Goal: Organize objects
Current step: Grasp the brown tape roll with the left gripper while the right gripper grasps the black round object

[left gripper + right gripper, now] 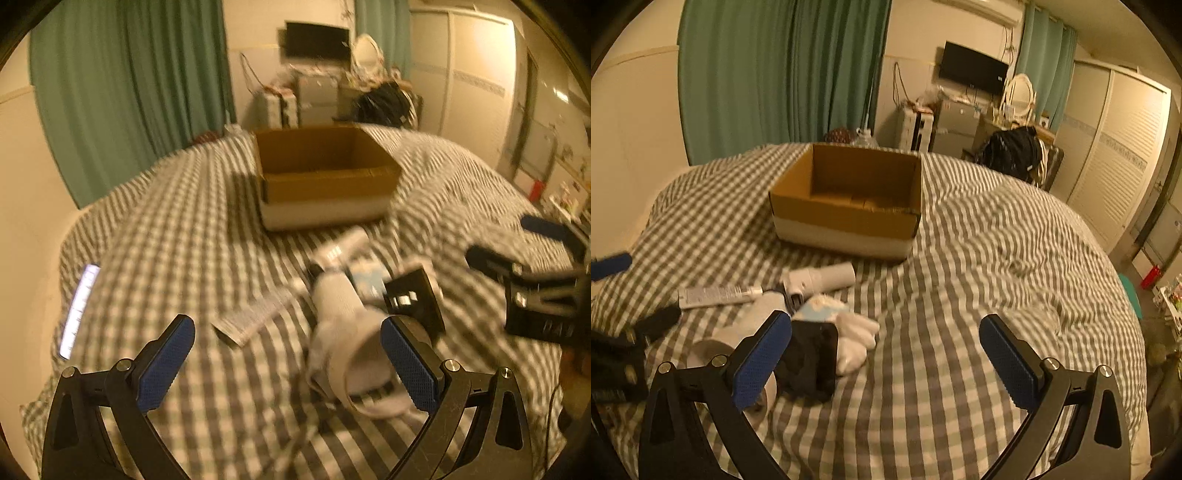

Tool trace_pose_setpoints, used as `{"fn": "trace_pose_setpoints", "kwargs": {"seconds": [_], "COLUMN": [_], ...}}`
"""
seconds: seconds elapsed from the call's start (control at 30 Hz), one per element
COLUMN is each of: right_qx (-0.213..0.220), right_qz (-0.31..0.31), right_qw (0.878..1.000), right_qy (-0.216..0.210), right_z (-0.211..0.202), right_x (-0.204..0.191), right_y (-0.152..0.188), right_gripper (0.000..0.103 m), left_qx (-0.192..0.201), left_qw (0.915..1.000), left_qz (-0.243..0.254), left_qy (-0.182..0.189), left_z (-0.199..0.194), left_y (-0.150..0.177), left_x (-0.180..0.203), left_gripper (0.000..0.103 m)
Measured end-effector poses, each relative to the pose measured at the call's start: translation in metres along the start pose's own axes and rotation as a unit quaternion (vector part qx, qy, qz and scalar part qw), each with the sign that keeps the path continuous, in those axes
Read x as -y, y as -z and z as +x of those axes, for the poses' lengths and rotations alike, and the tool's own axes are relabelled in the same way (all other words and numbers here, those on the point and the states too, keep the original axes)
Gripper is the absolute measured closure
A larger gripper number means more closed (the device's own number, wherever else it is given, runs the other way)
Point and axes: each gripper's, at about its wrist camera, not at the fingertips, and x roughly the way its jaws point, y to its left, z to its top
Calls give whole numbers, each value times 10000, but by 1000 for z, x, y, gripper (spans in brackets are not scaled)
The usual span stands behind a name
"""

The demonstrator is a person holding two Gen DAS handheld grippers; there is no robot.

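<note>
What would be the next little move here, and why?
Probably ease the left hand-held gripper toward the white tape roll and close on it. Both grippers are open and empty, the cardboard box looks empty, and the roll lies right beside the left gripper's right finger on the checked bedcover.

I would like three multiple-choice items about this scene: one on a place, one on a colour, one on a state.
1. Where does the cardboard box stand?
A. on the bed cover
B. on the floor
C. on a chair

2. What colour are the gripper pads?
A. red
B. blue
C. white

3. How is the right gripper?
A. shut on a sock
B. shut on the tube
C. open

Answers: 1 A, it rests on the checked bed cover; 2 B, both pads show blue; 3 C, the fingers stand wide apart, holding nothing.
</note>
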Motion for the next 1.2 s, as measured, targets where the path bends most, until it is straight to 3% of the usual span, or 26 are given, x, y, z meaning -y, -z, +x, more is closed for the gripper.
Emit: {"fn": "trace_pose_setpoints", "kwargs": {"seconds": [0.07, 0.13, 0.2, 0.27, 0.3, 0.43, 0.7, 0.83, 1.1, 1.2], "right_qx": [-90, -161, -190, -224, -247, -391, -693, -860, -1438, -1415], "right_qz": [0, -19, -43, -60, -61, -55, -385, -724, -916, -921], "right_qw": [10000, 9999, 9998, 9997, 9997, 9992, 9966, 9934, 9843, 9845], "right_qy": [-34, -56, -61, -64, -69, -96, -228, -229, -465, -475], "right_z": [4, 7, 10, 12, 14, 22, 37, 46, 80, 79], "right_x": [-1, -3, -5, -7, -8, -11, -38, -55, -67, -67], "right_y": [3, 5, 8, 9, 10, 13, 25, 33, 50, 51], "right_gripper": [1, 1, 1, 1, 1, 1, 1, 11, 48, 48], "left_qx": [-144, -241, -319, -483, -497, -337, 145, 108, -12, -15], "left_qw": [9998, 9995, 9993, 9982, 9977, 9984, 9989, 9983, 9981, 9979], "left_qz": [110, 182, 191, 115, 37, -71, -419, -519, -607, -629], "left_qy": [53, 77, 102, 350, 464, 450, -123, -228, -133, -148], "left_z": [10, 18, 28, 35, 35, 21, -6, -1, 11, 12], "left_y": [8, 10, 15, 16, 16, 8, -5, -3, 1, 0], "left_x": [8, 13, 16, 14, 12, 0, -48, -62, -68, -68], "left_gripper": [0, 7, 49, 74, 79, 82, 87, 88, 88, 88]}}
